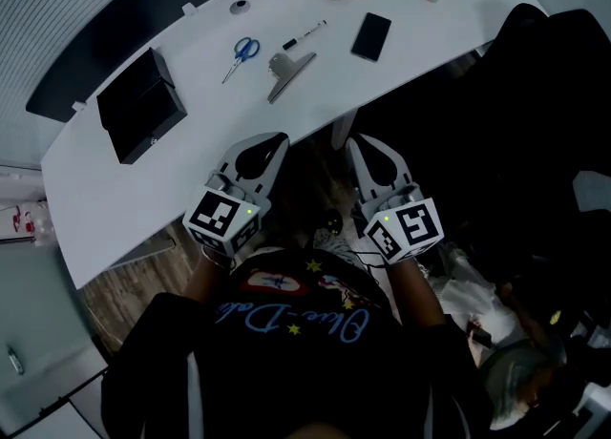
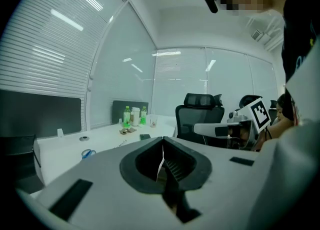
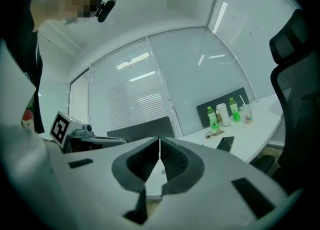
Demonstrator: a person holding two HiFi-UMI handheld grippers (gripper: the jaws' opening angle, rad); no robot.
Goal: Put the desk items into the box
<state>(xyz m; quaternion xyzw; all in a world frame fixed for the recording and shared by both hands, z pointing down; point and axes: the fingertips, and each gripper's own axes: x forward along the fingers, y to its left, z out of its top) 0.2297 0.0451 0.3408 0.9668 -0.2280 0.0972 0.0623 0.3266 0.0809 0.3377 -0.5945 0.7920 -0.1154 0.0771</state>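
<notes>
Desk items, blue-handled scissors (image 1: 243, 53), a pen (image 1: 304, 36) and a dark phone (image 1: 370, 36), lie spread across the white worktop (image 1: 115, 198). The black box (image 1: 141, 106) sits toward its left end, apart from them. The left tongs (image 1: 270, 144) and right tongs (image 1: 361, 146) hover side by side at the near edge, both closed and empty.
</notes>
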